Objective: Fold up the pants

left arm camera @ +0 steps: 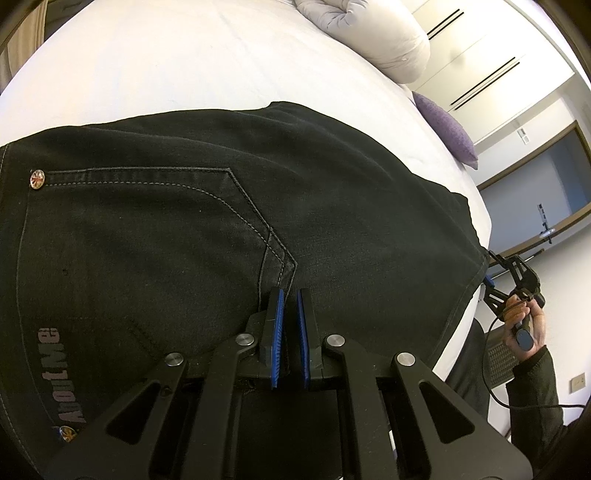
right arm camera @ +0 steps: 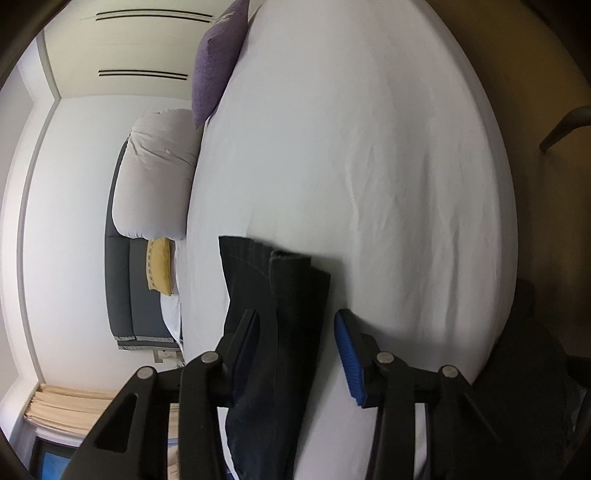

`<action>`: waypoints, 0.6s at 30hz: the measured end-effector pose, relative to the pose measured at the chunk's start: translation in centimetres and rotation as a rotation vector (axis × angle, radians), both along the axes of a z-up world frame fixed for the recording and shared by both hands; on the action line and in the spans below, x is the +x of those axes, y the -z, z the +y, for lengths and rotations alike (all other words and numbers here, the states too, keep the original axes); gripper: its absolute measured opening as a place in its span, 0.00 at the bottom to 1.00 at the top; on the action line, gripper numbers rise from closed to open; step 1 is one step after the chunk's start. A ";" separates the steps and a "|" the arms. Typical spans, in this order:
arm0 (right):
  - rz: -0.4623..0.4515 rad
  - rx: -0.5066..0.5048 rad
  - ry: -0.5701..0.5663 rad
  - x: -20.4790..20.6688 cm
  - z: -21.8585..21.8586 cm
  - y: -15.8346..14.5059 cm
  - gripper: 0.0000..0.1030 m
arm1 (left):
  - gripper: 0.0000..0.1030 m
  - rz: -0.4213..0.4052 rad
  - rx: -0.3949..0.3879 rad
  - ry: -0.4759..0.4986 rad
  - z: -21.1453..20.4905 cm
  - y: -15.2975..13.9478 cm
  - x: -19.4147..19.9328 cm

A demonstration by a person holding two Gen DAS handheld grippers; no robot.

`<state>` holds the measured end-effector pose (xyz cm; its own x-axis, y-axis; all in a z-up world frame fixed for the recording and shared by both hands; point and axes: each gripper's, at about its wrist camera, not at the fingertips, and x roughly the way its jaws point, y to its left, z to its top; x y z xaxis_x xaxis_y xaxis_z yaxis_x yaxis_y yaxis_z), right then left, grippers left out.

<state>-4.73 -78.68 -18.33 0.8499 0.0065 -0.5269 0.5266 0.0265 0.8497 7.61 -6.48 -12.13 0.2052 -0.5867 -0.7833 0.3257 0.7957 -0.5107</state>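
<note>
Black denim pants (left arm camera: pixel 184 240) lie spread on the white bed (left arm camera: pixel 166 55), back pocket up. My left gripper (left arm camera: pixel 290 295) is shut, its blue pads nearly together and its tips on the cloth below the pocket seam; whether any fabric is pinched is hidden. In the right wrist view the leg end of the pants (right arm camera: pixel 280 280) lies between the jaws of my right gripper (right arm camera: pixel 295 314), which stand apart. The right blue pad (right arm camera: pixel 349 354) is clear of the cloth. In the left wrist view that right gripper (left arm camera: pixel 491 271) sits at the hem, with a hand (left arm camera: pixel 524 325) holding it.
A white pillow (left arm camera: pixel 369 33) and a purple cushion (left arm camera: pixel 447 129) lie at the head of the bed. A yellow cushion (right arm camera: pixel 160 266) rests by the grey headboard (right arm camera: pixel 118 277). Bare sheet (right arm camera: pixel 388 166) stretches beyond the pants. The bed edge runs just past the hem.
</note>
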 end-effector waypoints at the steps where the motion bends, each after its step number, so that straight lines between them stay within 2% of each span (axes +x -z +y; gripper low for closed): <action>1: -0.013 0.007 0.008 -0.2 -0.2 0.2 0.44 | 0.07 -0.001 0.002 -0.001 0.0 0.0 0.0; 14: -0.166 0.064 0.020 1.3 -1.6 1.2 0.44 | 0.07 -0.003 0.055 0.018 -1.2 -0.3 0.0; 15: -0.168 0.065 0.020 1.4 -1.7 1.3 0.42 | 0.07 -0.003 0.057 0.017 -1.2 -0.4 0.0; 18: -0.163 0.062 0.010 2.2 -2.1 1.5 0.25 | 0.07 -0.003 0.055 0.014 -1.3 -0.3 0.0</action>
<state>-2.58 -80.75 -19.85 0.9241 0.0258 -0.3813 0.3820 -0.0335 0.9235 7.57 -7.74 -11.80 0.1999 -0.5455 -0.8139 0.3384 0.8180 -0.4651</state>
